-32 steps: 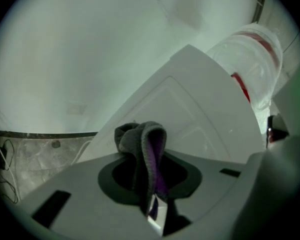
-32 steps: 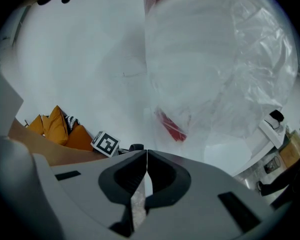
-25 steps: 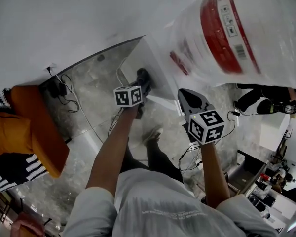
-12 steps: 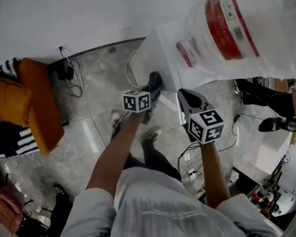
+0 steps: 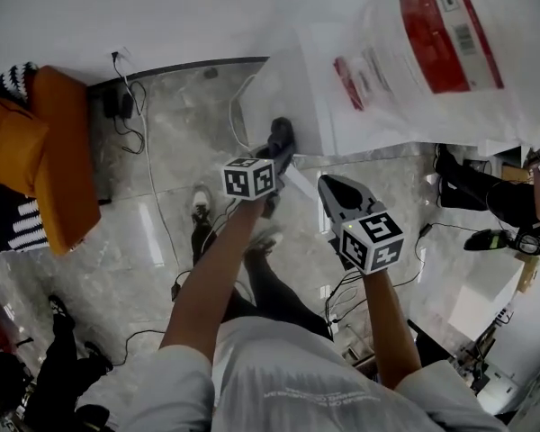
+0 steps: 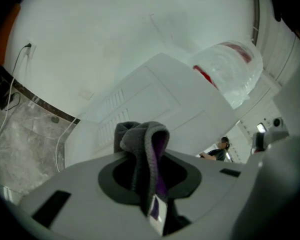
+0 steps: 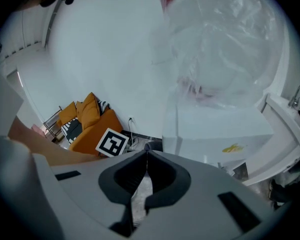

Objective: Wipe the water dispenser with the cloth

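Note:
The white water dispenser (image 5: 292, 97) stands against the wall, topped by a clear bottle with a red label (image 5: 432, 34) under plastic wrap. My left gripper (image 5: 281, 144) is shut on a dark grey cloth (image 6: 142, 154), which bulges out between its jaws close to the dispenser's side panel (image 6: 155, 104). My right gripper (image 5: 335, 190) hangs shut and empty a little to the right, short of the dispenser's front (image 7: 220, 124). From the right gripper view the bottle (image 7: 225, 44) looms overhead.
An orange sofa (image 5: 54, 151) with striped cushions sits at the left. Cables (image 5: 148, 169) and a plug trail over the marble floor by the wall. A seated person (image 5: 495, 196) and white furniture are at the right. My feet (image 5: 202, 207) stand below the grippers.
The head view has swung so the dispenser sits higher and the sofa farther left. My left gripper with the cloth has moved up closer to the dispenser's side. The right gripper stays nearly put.

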The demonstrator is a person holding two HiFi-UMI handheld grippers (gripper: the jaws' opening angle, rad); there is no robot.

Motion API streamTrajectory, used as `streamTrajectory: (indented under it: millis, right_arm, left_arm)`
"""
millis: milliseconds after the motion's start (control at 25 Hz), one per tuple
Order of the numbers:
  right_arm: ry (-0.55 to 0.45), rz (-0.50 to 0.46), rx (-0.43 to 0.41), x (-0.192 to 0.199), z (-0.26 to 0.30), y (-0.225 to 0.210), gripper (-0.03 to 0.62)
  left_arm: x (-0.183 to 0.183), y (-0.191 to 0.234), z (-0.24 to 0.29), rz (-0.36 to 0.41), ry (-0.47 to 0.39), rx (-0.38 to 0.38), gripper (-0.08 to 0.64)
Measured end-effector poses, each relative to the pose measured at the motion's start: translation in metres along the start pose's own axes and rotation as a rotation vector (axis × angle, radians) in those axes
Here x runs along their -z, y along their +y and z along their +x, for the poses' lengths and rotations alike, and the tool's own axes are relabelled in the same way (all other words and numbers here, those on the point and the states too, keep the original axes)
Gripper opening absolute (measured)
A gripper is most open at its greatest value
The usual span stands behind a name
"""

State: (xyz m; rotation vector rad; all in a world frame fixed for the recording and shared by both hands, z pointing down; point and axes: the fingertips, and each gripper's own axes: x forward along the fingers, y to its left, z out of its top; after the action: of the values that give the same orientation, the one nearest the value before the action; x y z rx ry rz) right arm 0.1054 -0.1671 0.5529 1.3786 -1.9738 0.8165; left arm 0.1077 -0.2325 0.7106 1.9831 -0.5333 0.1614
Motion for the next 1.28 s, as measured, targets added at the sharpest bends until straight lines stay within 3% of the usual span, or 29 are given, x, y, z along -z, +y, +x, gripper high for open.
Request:
streamTrajectory:
  millis: [160, 400, 640, 1040, 1280]
  right_arm:
    - [0.049, -0.013, -0.029, 0.027, 0.015, 0.002, 0.015]
    - [0.113, 0.008, -0.06, 0.065, 0.053, 0.006, 0.015]
    - [0.137, 0.083, -0.075, 0.076, 0.094, 0.02, 0.015]
    - [0.197, 0.314, -0.075, 0.084, 0.16, 0.044, 0.015]
    - [0.216, 0.385, -0.088, 0.088, 0.186, 0.062, 0.015]
  left_arm:
    - [-0.009, 0.021, 0.01, -0.026, -0.037, -0.017, 0.083]
    - [-0.029, 0.048, 0.029, -0.028, -0.049, 0.022, 0.083]
    - [-0.045, 0.071, 0.041, 0.022, -0.013, 0.036, 0.083]
    - [-0.095, 0.107, 0.059, 0.092, 0.027, 0.061, 0.083]
    - [-0.121, 0.136, 0.074, 0.219, 0.062, 0.033, 0.083]
